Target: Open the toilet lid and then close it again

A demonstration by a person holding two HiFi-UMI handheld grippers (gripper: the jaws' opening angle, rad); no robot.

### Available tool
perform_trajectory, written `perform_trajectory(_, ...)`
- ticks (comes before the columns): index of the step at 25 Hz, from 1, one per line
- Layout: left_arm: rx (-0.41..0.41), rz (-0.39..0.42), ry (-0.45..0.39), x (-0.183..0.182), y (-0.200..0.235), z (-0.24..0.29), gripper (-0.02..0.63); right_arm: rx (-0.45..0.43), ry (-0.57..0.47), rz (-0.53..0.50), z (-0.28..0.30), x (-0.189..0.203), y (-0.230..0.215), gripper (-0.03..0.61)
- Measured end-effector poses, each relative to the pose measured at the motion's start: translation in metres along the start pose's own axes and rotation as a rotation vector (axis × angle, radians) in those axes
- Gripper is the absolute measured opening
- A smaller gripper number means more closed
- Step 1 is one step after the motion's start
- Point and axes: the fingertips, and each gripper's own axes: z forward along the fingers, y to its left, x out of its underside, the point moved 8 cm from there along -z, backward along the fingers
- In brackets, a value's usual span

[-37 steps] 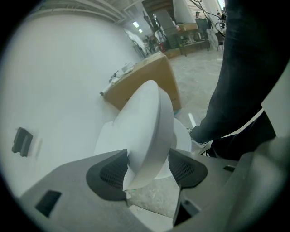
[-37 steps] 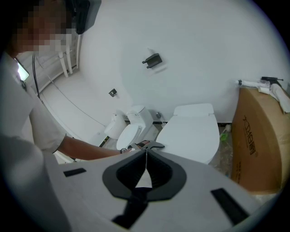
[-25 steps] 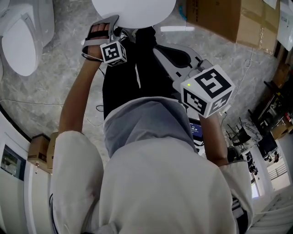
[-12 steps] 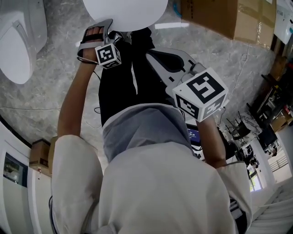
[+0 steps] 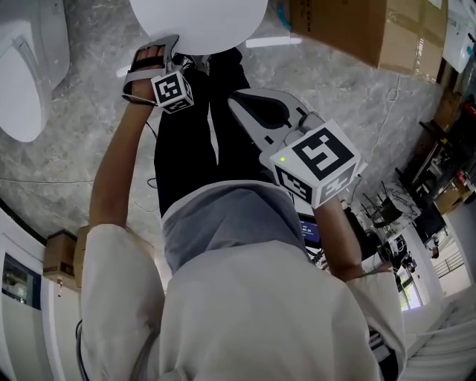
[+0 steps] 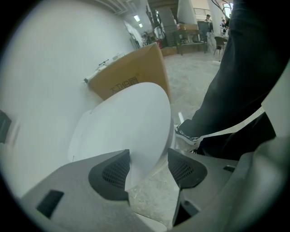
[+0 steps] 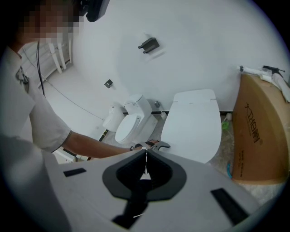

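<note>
**At twelve o'clock: lid raised, left claw at its edge**

Toward twelve o'clock in the head view, the white toilet lid (image 5: 199,16) stands raised. The left claw (image 6: 148,166) is spread, its pads straddling the lid's edge. Nearer two o'clock, the right claw (image 7: 145,154) is pressed together, holding nothing.

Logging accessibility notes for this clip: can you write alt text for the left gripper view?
The grey left tongs, jaws apart, straddle the near edge of a raised white oval toilet lid. Behind the lid sits a brown cardboard box, and a person's black trouser leg fills the right side above a grey marbled floor.
</note>
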Motion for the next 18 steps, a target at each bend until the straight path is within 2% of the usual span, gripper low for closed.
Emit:
perform_trajectory(9,0.021,-0.044,0.041,0.007,-0.02,0.03,0.255,-0.001,0.023,0.004,0.009,0.021,-0.008,0.012)
perform_trajectory(18,0.038,-0.082,0.094,0.008,-0.021,0.046,0.255,-0.024,0.046,0.031,0.004,0.032,-0.02,0.012)
